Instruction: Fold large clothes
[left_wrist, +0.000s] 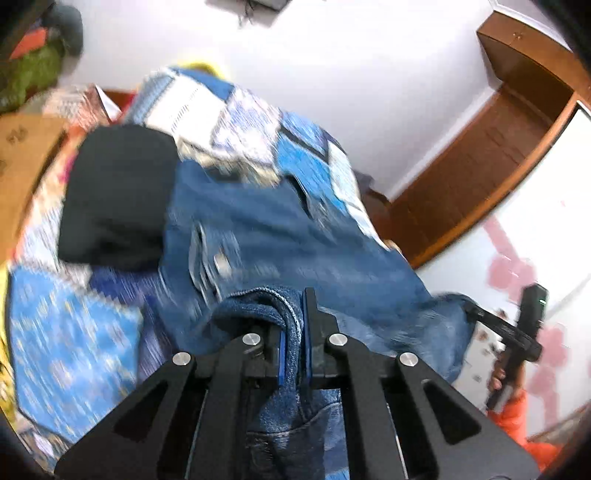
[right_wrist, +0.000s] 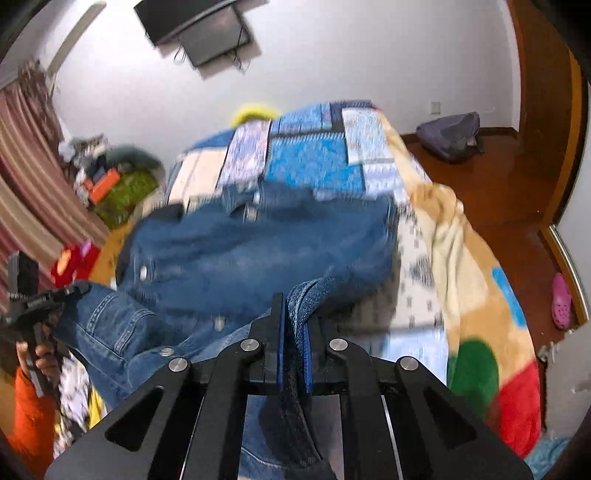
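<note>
Two grippers' jaws clamped on denim jacket (right_wrist: 258, 240), no legible writing

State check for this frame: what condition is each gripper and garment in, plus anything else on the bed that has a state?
left gripper: shut on denim jacket hem.
right gripper: shut on denim jacket edge.
denim jacket: spread on the bed, near edge held up by both grippers.
black garment: lying bunched on the patchwork bedspread, untouched.

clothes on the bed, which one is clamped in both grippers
The blue denim jacket: the left gripper and the right gripper each pinch its edge. The black garment lies untouched.
</note>
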